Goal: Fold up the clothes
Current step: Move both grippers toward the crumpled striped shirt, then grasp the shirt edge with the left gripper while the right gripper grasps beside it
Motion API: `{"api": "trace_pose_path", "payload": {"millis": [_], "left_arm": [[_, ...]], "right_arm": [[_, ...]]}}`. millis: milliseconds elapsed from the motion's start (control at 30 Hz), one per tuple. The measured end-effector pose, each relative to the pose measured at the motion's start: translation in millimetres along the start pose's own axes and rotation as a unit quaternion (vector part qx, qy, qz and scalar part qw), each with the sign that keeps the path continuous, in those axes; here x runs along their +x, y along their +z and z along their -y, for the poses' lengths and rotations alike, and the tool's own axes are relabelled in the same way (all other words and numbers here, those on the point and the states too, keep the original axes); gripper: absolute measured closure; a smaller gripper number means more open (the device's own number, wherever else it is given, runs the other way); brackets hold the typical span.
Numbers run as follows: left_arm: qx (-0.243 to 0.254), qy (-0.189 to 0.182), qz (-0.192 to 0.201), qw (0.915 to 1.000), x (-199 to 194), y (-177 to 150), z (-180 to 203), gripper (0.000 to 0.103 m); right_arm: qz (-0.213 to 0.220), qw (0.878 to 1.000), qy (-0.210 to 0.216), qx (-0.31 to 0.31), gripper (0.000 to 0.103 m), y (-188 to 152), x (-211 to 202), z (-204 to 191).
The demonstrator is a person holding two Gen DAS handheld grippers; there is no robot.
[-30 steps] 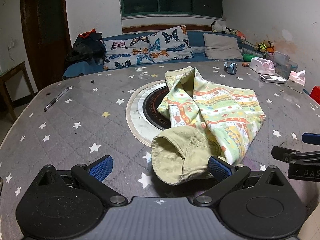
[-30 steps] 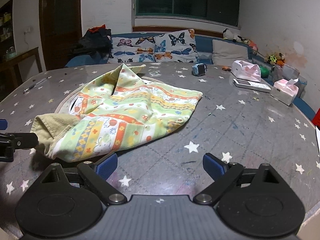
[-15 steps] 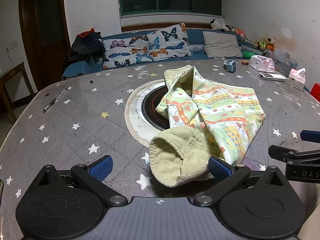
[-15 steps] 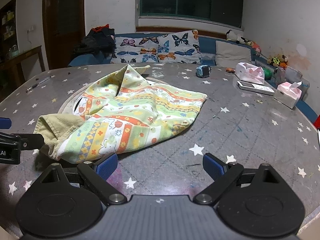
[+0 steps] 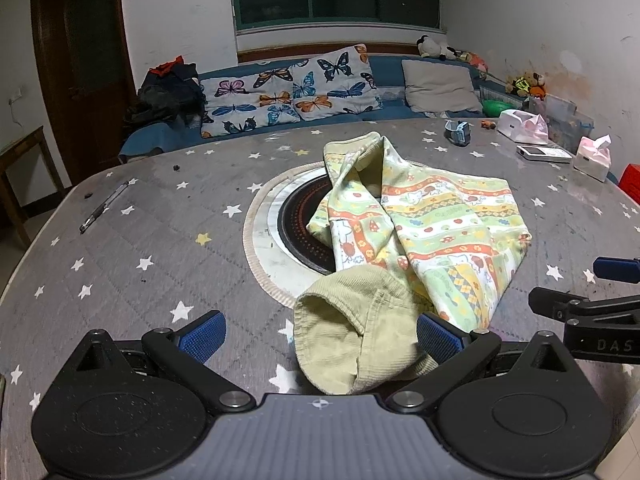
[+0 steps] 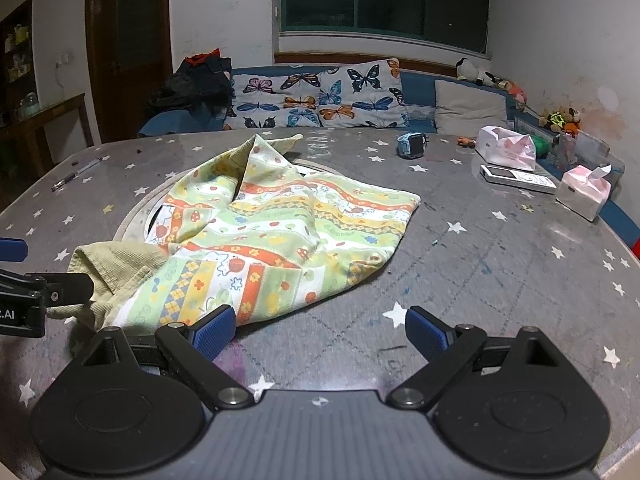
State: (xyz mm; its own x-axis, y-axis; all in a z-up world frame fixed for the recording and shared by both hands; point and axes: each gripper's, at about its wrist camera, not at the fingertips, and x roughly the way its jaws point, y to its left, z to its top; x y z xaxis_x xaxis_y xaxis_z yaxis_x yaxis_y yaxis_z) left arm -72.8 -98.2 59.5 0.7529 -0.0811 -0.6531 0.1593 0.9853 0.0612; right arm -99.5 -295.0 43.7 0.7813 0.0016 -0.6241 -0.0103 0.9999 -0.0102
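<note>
Your left gripper [image 5: 320, 330], spread wide, has the printed garment's [image 5: 424, 232] corduroy cuff [image 5: 352, 344] right between its fingers, the cloth running toward one o'clock (right gripper [image 6: 320, 334], equally wide, merely skirts the hem at ten o'clock).

Table [image 5: 160, 240] has a pen [image 5: 105, 207] far left, watch [image 6: 412, 144], remote [image 6: 518, 178] and tissues [image 6: 585, 192] far right.

Both wrist cams sit low at table [image 5: 120, 240] edge, facing sofa [image 6: 320, 100]; both share garment [image 6: 288, 232].
</note>
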Motion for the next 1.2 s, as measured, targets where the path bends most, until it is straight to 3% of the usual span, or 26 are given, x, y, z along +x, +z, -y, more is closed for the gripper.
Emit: {"api": "trace_pose_path", "payload": {"millis": [733, 933, 1200], "left_arm": [[0.019, -0.015, -0.003, 0.9997, 27, 36, -5, 0.000], [0.024, -0.028, 0.005, 0.9993, 43, 61, -13, 0.001], [0.016, -0.059, -0.005, 0.9981, 85, 98, -23, 0.012]], "right_arm": [[-0.005, 0.999, 0.023, -0.029, 0.015, 33, 31, -6], [-0.003, 0.997, 0.045, -0.057, 0.021, 57, 54, -11], [0.006, 0.994, 0.073, -0.080, 0.028, 103, 103, -15]]}}
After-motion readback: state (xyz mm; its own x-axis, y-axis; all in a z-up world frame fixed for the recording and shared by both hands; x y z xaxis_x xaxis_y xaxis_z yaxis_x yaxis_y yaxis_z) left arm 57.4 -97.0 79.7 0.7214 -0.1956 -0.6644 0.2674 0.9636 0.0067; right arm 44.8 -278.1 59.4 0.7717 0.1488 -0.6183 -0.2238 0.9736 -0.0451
